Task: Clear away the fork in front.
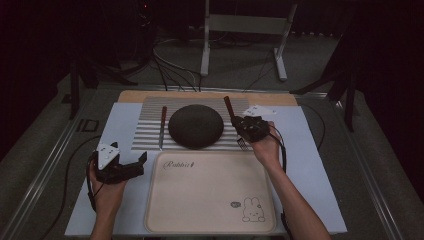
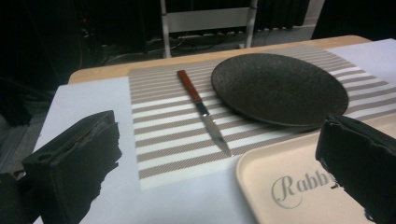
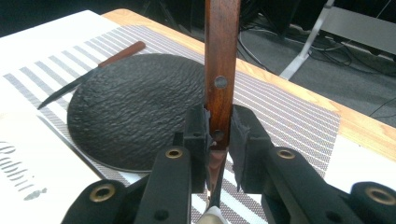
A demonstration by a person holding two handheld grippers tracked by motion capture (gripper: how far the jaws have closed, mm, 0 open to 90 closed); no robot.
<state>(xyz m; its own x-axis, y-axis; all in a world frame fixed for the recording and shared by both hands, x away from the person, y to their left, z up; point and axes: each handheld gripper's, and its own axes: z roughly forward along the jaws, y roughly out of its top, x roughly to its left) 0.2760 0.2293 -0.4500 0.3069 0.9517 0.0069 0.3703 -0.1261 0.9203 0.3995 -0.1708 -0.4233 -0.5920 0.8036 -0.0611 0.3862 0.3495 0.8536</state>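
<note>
At centre right of the high view, our right gripper point(image 1: 246, 131) has its jaws clamped on the wooden handle of a fork point(image 1: 234, 120), whose tines show just below the gripper, at the near edge of the striped placemat point(image 1: 150, 125). Seen in the right gripper view, both black pads press the fork's handle point(image 3: 220, 70) from either side near its lower rivet, and the handle rises straight up the middle of the frame. Left of it lies the dark round plate point(image 1: 195, 126), resting at the middle of the placemat. On the far side of the plate, toward the left of the high view, a knife point(image 1: 162, 127) with a matching wooden handle lies flat on the stripes, just beside the plate but apart from it. At lower left our left gripper point(image 1: 134, 165) hovers with its jaws spread wide and nothing between them, beside the cream tray point(image 1: 210, 220) printed with a rabbit.
</note>
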